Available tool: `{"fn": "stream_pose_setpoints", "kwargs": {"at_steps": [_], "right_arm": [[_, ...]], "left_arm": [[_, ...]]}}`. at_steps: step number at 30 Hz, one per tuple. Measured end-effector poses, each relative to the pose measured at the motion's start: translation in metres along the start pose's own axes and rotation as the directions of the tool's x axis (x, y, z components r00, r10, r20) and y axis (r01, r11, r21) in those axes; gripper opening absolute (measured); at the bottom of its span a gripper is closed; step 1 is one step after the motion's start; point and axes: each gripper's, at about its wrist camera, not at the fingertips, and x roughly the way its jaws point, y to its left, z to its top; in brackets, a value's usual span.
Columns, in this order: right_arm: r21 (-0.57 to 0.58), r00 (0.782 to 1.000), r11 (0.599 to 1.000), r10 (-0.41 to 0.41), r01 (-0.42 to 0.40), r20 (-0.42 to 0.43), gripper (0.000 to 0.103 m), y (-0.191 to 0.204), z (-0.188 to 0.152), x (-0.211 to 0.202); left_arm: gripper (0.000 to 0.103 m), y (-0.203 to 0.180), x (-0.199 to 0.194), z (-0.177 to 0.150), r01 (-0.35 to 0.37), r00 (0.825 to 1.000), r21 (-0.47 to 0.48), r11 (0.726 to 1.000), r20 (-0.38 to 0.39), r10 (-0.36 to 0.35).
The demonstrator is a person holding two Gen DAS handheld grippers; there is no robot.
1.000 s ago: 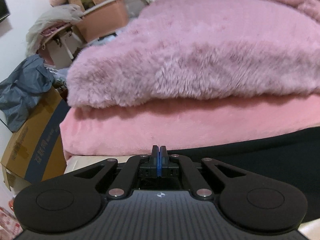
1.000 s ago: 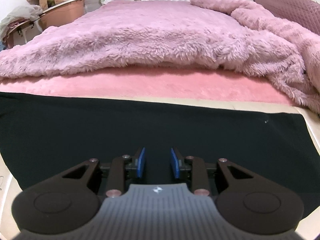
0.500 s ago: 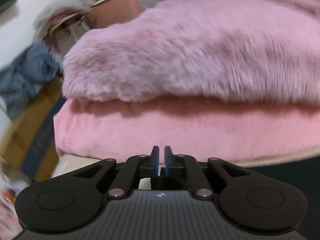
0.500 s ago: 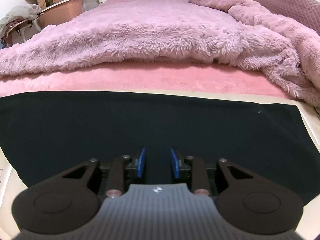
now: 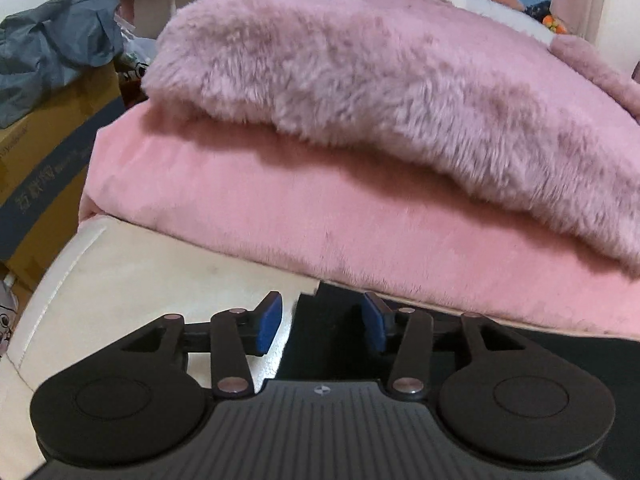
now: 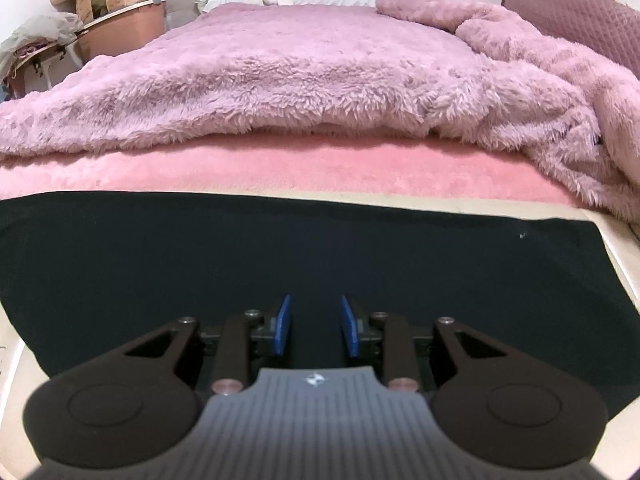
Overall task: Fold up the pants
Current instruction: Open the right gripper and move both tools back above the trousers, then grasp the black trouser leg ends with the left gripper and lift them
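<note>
The black pants (image 6: 312, 252) lie flat on the cream bed surface (image 6: 440, 206), spread wide across the right wrist view. My right gripper (image 6: 316, 326) is open and empty, low over the middle of the pants. In the left wrist view my left gripper (image 5: 322, 326) is open, its jaws on either side of the left end edge of the pants (image 5: 320, 328), where the black cloth meets the cream surface (image 5: 160, 280).
A pink plush blanket (image 6: 320, 164) and a fluffy mauve blanket (image 6: 320, 68) lie piled just behind the pants. Cardboard boxes (image 5: 44, 160) with a grey garment (image 5: 52, 48) stand off the bed's left edge. Baskets and clutter (image 6: 120, 28) stand at the back left.
My left gripper has opened from shut and swung right and down to the left edge of the pants. My right gripper stays open and has moved only slightly.
</note>
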Motion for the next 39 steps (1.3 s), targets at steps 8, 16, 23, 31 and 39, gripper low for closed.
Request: {"fn": "stream_pose_setpoints", "kwargs": {"at_steps": [8, 16, 23, 31, 39], "right_arm": [[0.014, 1.000, 1.000, -0.007, 0.008, -0.025, 0.027, -0.005, -0.004, 0.012], [0.009, 0.999, 1.000, -0.007, 0.008, -0.035, 0.029, -0.004, -0.003, 0.014], [0.007, 0.999, 1.000, -0.012, 0.012, -0.042, 0.029, -0.003, -0.003, 0.015], [0.014, 1.000, 1.000, -0.027, 0.027, -0.009, 0.029, -0.003, -0.001, 0.000], [0.060, 1.000, 0.998, -0.024, 0.023, 0.016, 0.029, 0.004, -0.024, -0.048]], "left_arm": [[0.000, -0.013, -0.009, -0.008, 0.019, 0.997, 0.074, 0.997, 0.071, -0.024], [0.000, -0.025, -0.027, 0.008, 0.003, 0.988, 0.132, 0.991, 0.151, -0.023], [0.021, -0.022, 0.003, -0.001, -0.059, 0.996, 0.112, 0.992, 0.076, 0.051], [0.037, 0.026, -0.059, -0.023, 0.016, 0.996, -0.221, 0.975, 0.093, 0.005], [0.037, 0.056, -0.065, -0.087, 0.184, 0.980, -0.583, 0.792, 0.047, -0.193]]}}
